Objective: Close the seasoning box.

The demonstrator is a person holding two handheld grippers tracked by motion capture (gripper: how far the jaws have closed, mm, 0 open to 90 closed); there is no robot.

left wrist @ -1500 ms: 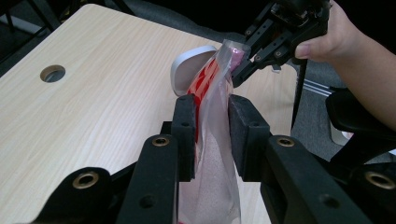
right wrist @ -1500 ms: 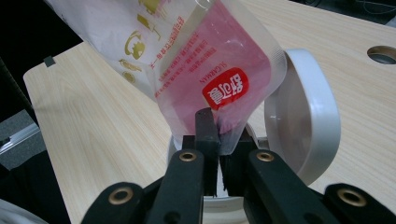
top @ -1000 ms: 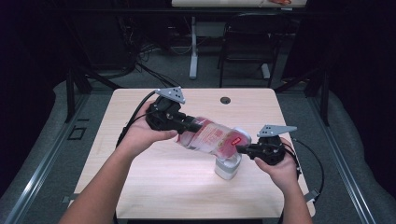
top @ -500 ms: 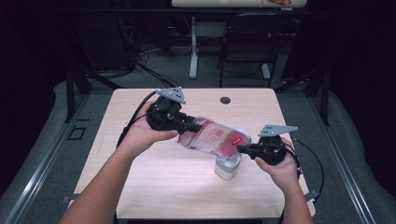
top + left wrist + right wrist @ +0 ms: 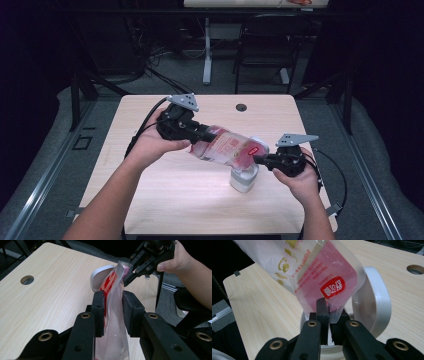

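left gripper (image 5: 207,134): clamped on the clear plastic pouch with red label (image 5: 227,147), raised end | pouch: slung between grippers over white flip-lid container (image 5: 243,179), lid open | right gripper (image 5: 260,160): pinching low corner | advice: hold corner inside rim, raise left slowly

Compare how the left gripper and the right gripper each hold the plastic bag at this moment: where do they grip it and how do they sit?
The left gripper clamps the bag at its higher, fuller end, pads pressed on both faces; the right gripper pinches the lower end beside the red logo. The left gripper sits farther across the table; the right gripper sits nearer the person, next to the white container with its hinged lid open. Both are shut on the bag, which hangs tilted between them above the container.
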